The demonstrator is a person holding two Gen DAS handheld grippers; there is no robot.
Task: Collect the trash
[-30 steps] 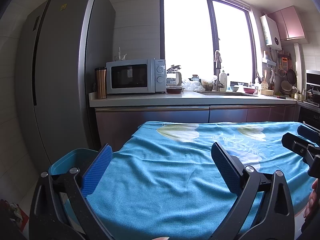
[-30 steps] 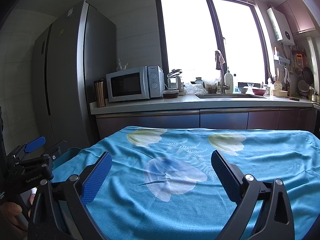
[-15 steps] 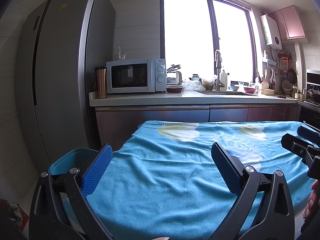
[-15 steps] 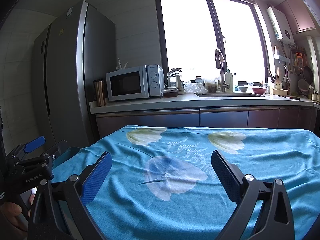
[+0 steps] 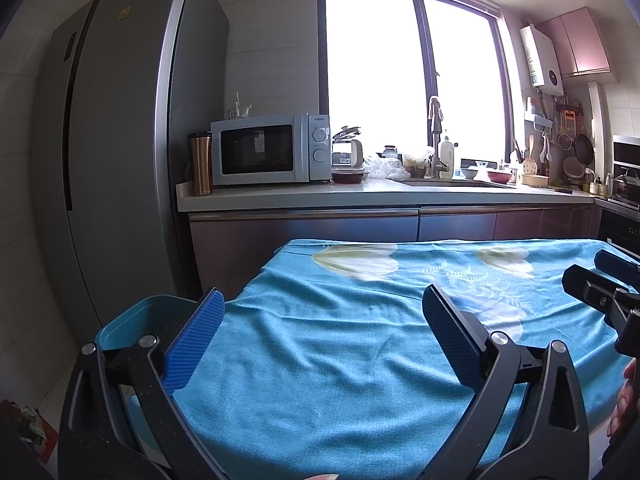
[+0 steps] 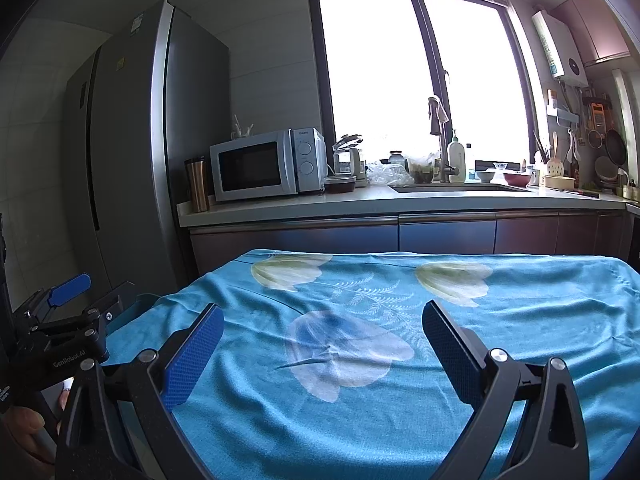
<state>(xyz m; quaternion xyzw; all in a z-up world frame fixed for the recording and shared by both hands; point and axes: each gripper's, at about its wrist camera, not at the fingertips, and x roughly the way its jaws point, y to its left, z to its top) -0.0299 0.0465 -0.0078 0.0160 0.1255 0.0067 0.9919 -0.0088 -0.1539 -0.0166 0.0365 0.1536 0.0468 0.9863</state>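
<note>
Directly below and ahead of the left gripper (image 5: 322, 316): turquoise cloth-covered counter with pale flower prints (image 5: 360, 360), wrinkled. Left gripper released, blue pads (image 5: 192, 344) spread wide, nothing between them, hovering above the near edge of the cloth. Just to the left of its left finger, and lower: teal plastic bin (image 5: 132, 320), upright and standing against the side of the cloth-covered counter, inside partly hidden by the finger. Further down to the left, on the floor: small crumpled pale scrap (image 5: 34, 420) beside something red, too small to tell what.

To the right of the left gripper, at the picture edge: right gripper (image 6: 323, 328), also released, jaws wide apart and holding nothing, over the middle of the cloth above a big pale-blue flower print. Beside each gripper, part of a hand (image 6: 24, 424) on the handle.

Far ahead of both grippers, beyond the cloth: long pale kitchen counter (image 5: 360, 196) with dark cabinet fronts under a bright window. On it, from left to right: copper-coloured steel tumbler (image 5: 200, 164), white microwave oven (image 5: 268, 154), crumpled clear plastic bag (image 5: 384, 167) near the sink tap. To the far left: tall grey refrigerator (image 5: 120, 140).
</note>
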